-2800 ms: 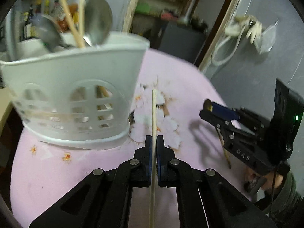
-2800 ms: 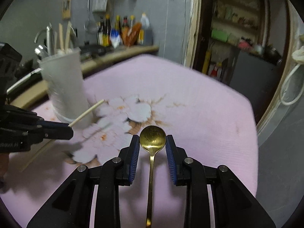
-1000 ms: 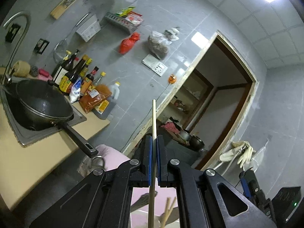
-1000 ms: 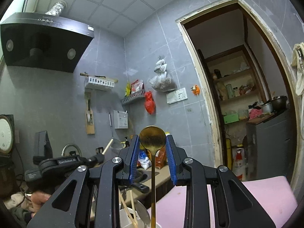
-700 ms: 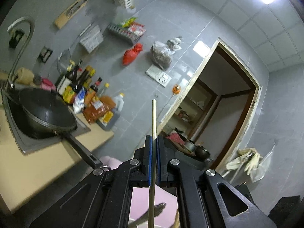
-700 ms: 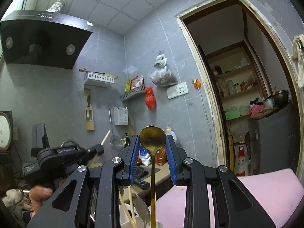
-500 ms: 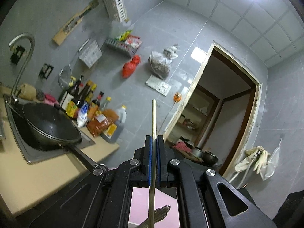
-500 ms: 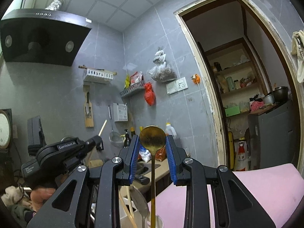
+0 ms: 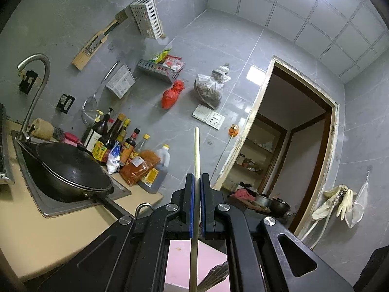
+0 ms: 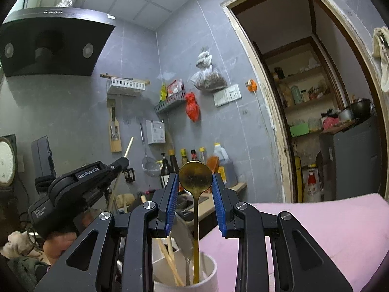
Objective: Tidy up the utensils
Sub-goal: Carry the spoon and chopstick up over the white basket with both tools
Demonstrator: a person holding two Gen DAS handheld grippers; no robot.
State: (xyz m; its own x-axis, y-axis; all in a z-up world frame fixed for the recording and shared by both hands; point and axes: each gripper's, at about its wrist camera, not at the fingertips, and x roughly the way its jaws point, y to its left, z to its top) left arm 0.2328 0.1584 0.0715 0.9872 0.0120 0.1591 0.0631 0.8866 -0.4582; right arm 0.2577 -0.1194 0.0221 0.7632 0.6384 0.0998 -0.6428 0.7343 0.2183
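Over the white utensil holder (image 10: 187, 277), at six o'clock in the right wrist view, the right gripper (image 10: 194, 197) pinches a brass spoon (image 10: 195, 177) by its bowl, handle already inside; the left gripper (image 9: 197, 204), jaws pressed together on a wooden chopstick (image 9: 196, 150), waits at nine o'clock. Best to lower each straight, releasing only once the tip clears the rim

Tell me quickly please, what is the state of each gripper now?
Left gripper: closed on a chopstick.
Right gripper: closed on a gold spoon, its handle reaching down into the white holder.
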